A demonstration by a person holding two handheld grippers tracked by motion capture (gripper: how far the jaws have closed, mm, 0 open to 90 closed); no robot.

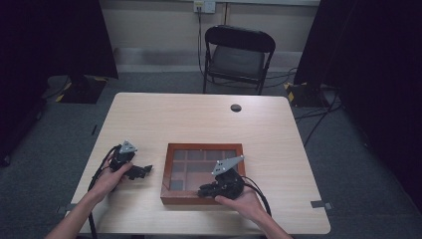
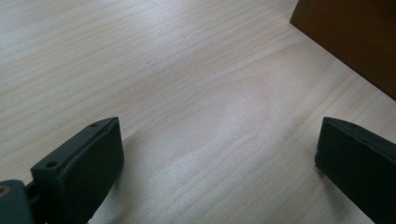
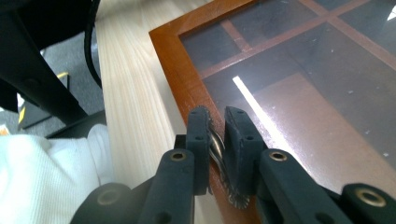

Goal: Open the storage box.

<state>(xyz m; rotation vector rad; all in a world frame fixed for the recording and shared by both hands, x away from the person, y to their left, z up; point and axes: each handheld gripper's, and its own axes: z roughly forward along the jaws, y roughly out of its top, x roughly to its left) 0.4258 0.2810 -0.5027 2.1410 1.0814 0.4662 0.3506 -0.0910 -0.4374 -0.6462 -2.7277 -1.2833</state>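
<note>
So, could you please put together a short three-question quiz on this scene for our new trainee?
1. True or false: the right gripper is shut on a small metal clasp at the front edge of the wooden box.
2. The left gripper has its jaws: A) wide open over bare table; B) shut on the box; C) holding a cup.
3. What covers the box's top?

Key
1. True.
2. A.
3. A glass lid, with wooden dividers visible beneath it.
</note>
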